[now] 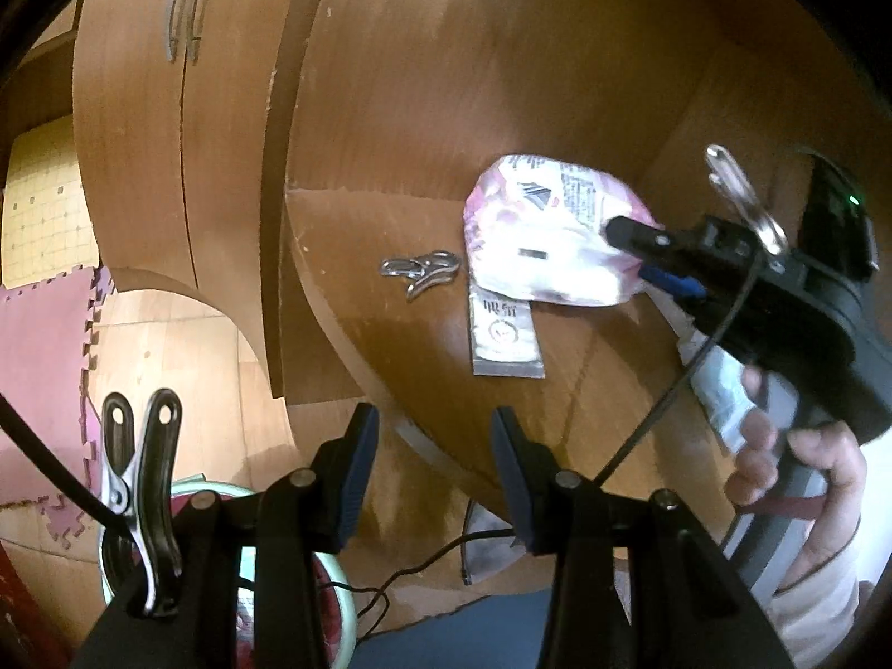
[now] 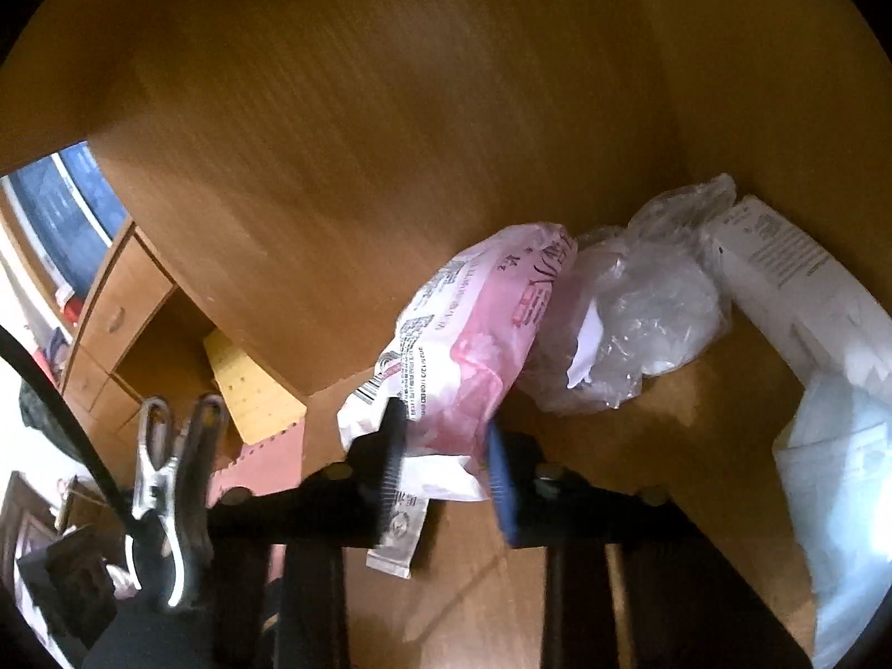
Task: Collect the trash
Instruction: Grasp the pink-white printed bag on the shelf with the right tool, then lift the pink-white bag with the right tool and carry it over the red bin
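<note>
Your right hand-held gripper (image 2: 443, 460) is clamped on the pink-and-white wrapper (image 2: 474, 345) lying on the desk (image 2: 334, 111), so the pickup is in hand. Your left hand-held gripper (image 1: 435, 449) hangs apart, empty. Next, lift the wrapper clear without dragging the sachet (image 1: 504, 334) beneath.

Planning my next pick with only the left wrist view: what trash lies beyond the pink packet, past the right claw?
Observer: A crumpled clear plastic bag sits right behind the pink packet, touching it.
Operator: Anything past the bag?
Observer: A white printed carton, leaning beside the bag on its far side.
Operator: Is the right claw actually on the packet?
Observer: Yes, the right claw has a pad on each side of the packet's lower end, pinching it.
</note>
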Tool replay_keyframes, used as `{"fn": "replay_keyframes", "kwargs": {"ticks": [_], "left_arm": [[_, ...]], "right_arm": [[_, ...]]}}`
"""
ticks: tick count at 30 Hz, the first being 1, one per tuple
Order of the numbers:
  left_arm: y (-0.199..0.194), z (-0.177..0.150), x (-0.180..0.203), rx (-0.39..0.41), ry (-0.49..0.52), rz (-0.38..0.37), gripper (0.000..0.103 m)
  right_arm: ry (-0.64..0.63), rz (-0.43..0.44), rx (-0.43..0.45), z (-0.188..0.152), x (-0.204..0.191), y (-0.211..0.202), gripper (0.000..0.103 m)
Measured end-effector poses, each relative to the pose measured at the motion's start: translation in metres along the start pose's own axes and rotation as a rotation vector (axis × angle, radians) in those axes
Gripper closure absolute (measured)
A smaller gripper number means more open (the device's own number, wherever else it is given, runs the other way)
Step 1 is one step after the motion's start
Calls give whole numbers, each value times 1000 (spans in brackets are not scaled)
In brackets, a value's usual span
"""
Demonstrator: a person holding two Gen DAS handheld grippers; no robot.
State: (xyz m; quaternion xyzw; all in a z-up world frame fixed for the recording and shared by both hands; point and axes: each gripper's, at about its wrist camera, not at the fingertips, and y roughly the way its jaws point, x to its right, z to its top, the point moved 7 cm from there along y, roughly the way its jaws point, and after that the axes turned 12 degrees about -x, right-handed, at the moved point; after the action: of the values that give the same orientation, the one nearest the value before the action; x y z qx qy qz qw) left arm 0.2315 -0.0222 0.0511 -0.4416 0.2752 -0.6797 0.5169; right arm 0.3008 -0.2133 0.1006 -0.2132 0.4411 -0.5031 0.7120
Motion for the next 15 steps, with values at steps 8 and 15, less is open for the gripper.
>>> {"fn": "replay_keyframes", "kwargs": {"ticks": [8,15], "left_arm": [[-6,2,-7,9,-21,-5,59],[-8,-2,3,10,1,-16,59]], "right_arm": [[-150,2,79,-8,-16,-64,83],[-268,-45,-31,-54,-9,-98,83]]}}
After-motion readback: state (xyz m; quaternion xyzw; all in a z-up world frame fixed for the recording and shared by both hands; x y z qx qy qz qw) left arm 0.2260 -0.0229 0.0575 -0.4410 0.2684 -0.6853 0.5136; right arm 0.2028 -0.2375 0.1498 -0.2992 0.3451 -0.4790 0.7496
